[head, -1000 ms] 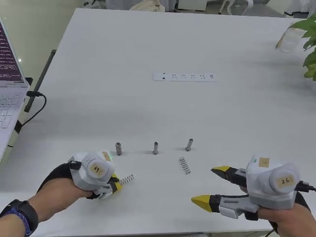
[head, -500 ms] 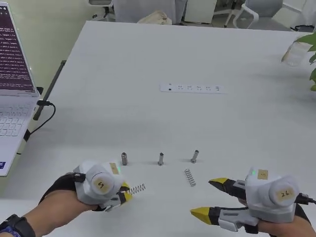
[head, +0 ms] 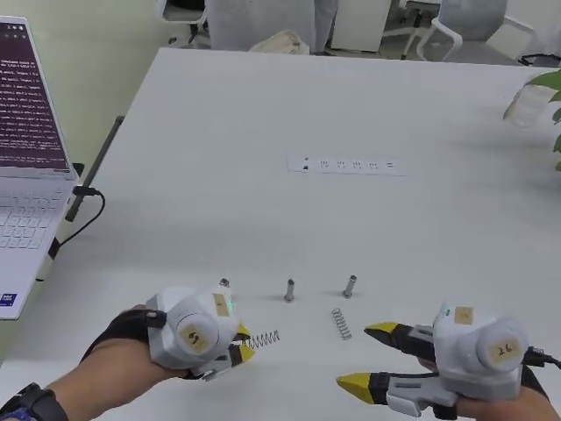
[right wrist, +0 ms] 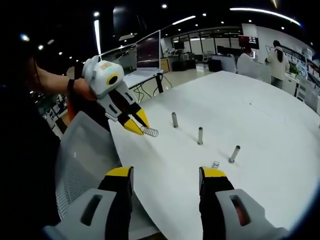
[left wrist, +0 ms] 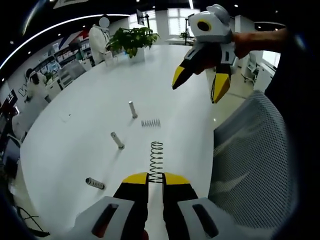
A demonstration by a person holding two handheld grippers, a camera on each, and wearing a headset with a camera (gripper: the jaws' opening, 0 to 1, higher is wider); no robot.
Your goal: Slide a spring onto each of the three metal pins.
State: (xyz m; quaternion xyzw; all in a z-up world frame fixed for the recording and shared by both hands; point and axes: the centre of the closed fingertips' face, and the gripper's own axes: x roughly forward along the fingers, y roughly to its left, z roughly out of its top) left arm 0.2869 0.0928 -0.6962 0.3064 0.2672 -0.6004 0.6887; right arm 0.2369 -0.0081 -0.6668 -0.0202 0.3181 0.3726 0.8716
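A: Steel spring (left wrist: 156, 160): status?
B: Pinched at one end by the left gripper (left wrist: 156, 177), long axis along the jaws, near level. Free end sits just short of the upright middle pin (head: 289, 290), on the person's side. It likely needs tipping upright.
A: Right gripper (head: 361, 356)?
B: Spread, empty, farther from that pin. Loose spring (head: 341, 323) lies flat, right of it.

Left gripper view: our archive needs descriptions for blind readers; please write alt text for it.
The left gripper pinches one end of a spring in its yellow-tipped jaws above a white table. Ahead are a loose spring and three metal pins; the right gripper hangs open beyond.
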